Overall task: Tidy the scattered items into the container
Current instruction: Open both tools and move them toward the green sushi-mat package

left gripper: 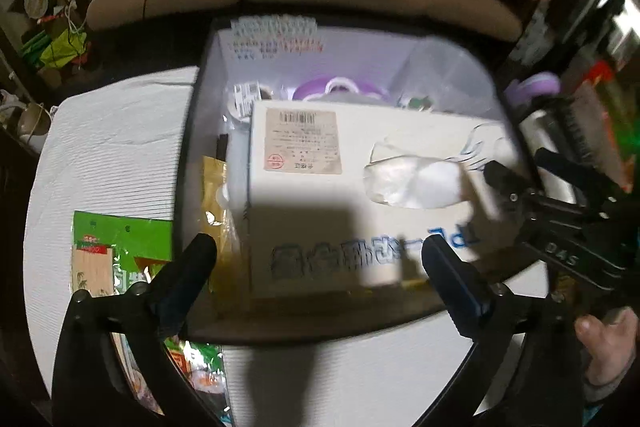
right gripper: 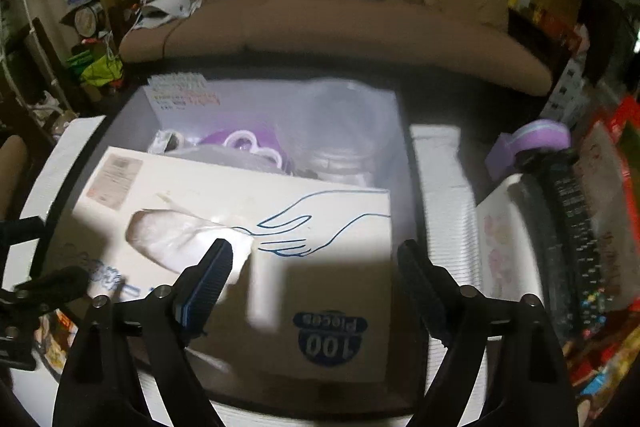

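Observation:
A black-rimmed translucent storage box (left gripper: 200,131) (right gripper: 404,155) stands on the white table. A white glove box (left gripper: 340,187) (right gripper: 248,227), marked "100 Pieces", lies on top of the items inside it. Purple things (left gripper: 340,87) (right gripper: 240,141) and a yellow packet (left gripper: 214,195) lie under and beside it. My left gripper (left gripper: 320,259) is open, its fingers straddling the glove box's near end. My right gripper (right gripper: 316,263) is open over the glove box's right end; it also shows in the left wrist view (left gripper: 516,187).
A green snack packet (left gripper: 112,251) lies on the table left of the container. A purple tape dispenser (right gripper: 536,143), a black brush (right gripper: 572,219) and a white item (right gripper: 504,239) lie to its right, with colourful packets (right gripper: 612,347) beyond. A brown sofa (right gripper: 340,23) stands behind.

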